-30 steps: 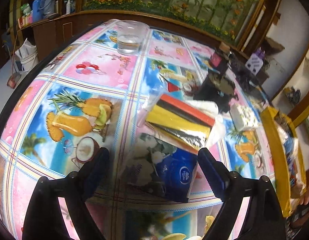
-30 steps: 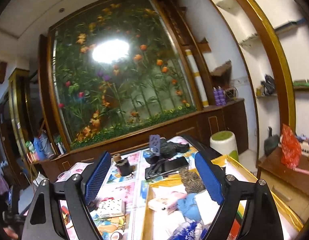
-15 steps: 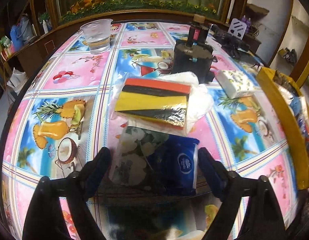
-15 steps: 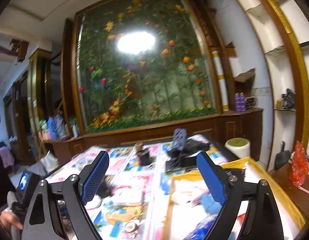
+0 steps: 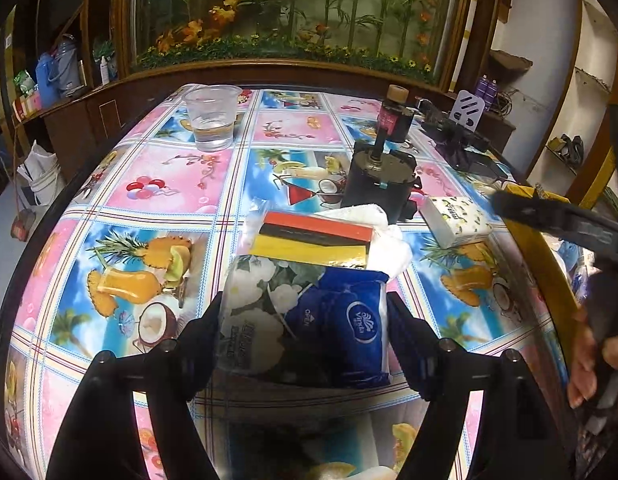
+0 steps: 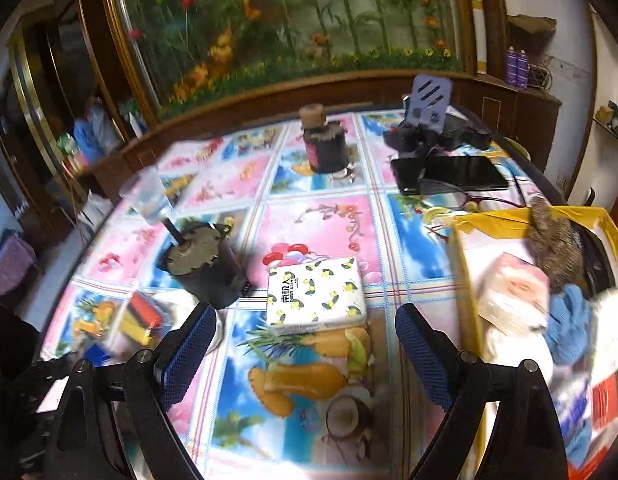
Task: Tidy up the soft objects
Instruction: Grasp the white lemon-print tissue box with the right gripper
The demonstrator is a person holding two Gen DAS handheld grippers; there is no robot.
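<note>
- Presently, at far left of the left wrist view, a clear plastic cup (image 5: 211,118) with a little water stands upright on the table's glossy tropical-print cloth (image 5: 169,178), well apart from the soft goods.
- Left gripper (image 5: 305,330): its jaws are clamped on the blue-and-floral soft tissue pack (image 5: 309,320), one pad pressed against each side of the wrapper.
- Just beyond that pack lies a clear bag of red, black and yellow striped cloth (image 5: 315,238), touching a crumpled white cloth (image 5: 383,236) at its right end.
- Behind them stands a dark cylindrical device with a stem (image 5: 379,186); a small dark bottle with a cork-coloured cap (image 5: 393,114) stands farther back.
- Right gripper (image 6: 305,354): its jaws are spread wide, with nothing pressed between the pads. It hangs over the cloth just short of the white tissue pack printed with lemons (image 6: 317,294), which lies flat and untouched.
- Farther right sits a yellow-walled box (image 6: 463,276) holding a pink-and-white tissue pack (image 6: 513,292), a blue knitted cloth (image 6: 569,324) and a grey-brown furry item (image 6: 555,240); its lower contents are blurred.
- Behind the box lie a black phone (image 6: 457,172) and a purple slotted stand (image 6: 431,102).
- In the left wrist view, a person's hand (image 5: 589,356) grips the right gripper's handle at the far right edge.
</note>
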